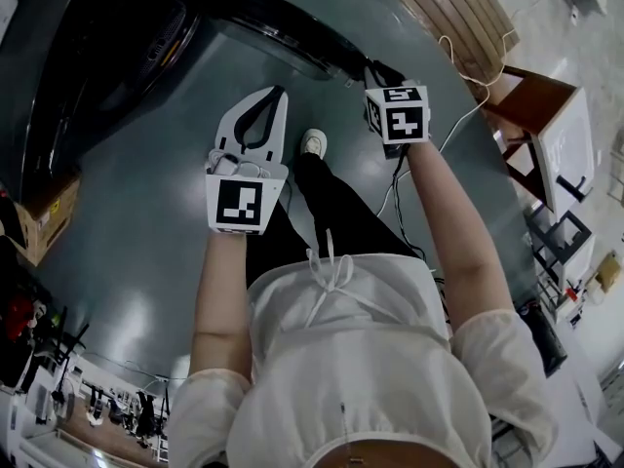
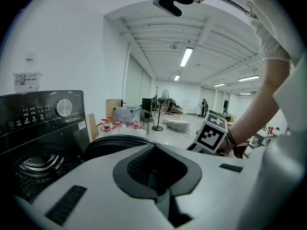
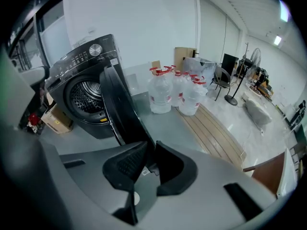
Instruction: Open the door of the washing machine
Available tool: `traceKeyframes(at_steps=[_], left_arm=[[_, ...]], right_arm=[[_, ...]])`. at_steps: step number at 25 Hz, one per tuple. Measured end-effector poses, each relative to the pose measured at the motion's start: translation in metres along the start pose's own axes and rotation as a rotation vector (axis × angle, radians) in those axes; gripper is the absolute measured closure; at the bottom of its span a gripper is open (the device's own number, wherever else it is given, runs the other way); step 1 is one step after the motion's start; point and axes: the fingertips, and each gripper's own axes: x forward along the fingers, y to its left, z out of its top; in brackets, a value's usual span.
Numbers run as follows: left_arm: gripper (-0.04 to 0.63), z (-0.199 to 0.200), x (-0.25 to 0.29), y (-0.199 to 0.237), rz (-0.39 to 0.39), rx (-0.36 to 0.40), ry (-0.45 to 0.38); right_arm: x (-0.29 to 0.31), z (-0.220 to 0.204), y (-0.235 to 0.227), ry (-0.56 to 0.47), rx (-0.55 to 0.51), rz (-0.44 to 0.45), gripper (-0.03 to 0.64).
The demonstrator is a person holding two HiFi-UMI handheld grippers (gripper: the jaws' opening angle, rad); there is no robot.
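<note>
The black front-loading washing machine (image 1: 107, 66) (image 3: 81, 80) stands at the upper left of the head view with its round door (image 1: 283, 32) (image 3: 120, 104) swung out and the drum (image 3: 86, 97) showing. My right gripper (image 1: 375, 71) (image 3: 149, 152) is at the door's free edge, and its dark pads close narrowly on that edge. My left gripper (image 1: 275, 94) (image 2: 154, 150) hovers shut over the grey floor to the left of it, in front of the machine (image 2: 38, 123), holding nothing. The door's dark rim (image 2: 115, 143) curves just beyond its jaws.
Several large water bottles (image 3: 172, 92) stand on a wooden pallet (image 3: 216, 128) (image 1: 448, 8) beside the machine. A cardboard box (image 1: 44, 217) (image 3: 57, 121) sits at the machine's other side. A wooden stool (image 1: 531, 115) and a cable (image 1: 458, 66) lie to the right. My shoe (image 1: 313, 144) is on the floor between the grippers.
</note>
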Motion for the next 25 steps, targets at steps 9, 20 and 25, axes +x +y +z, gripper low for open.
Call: traceKeyframes(at_steps=[9, 20, 25], left_arm=[[0.574, 0.025, -0.028, 0.017, 0.017, -0.011, -0.05], [0.574, 0.068, -0.127, 0.092, 0.144, 0.005, -0.104], [0.574, 0.095, -0.194, 0.119, 0.192, 0.025, -0.159]], right_arm=[[-0.05, 0.051, 0.031, -0.141, -0.034, 0.0, 0.609], [-0.114, 0.152, 0.136, -0.337, -0.135, 0.084, 0.609], [-0.149, 0.196, 0.215, -0.418, -0.224, 0.15, 0.609]])
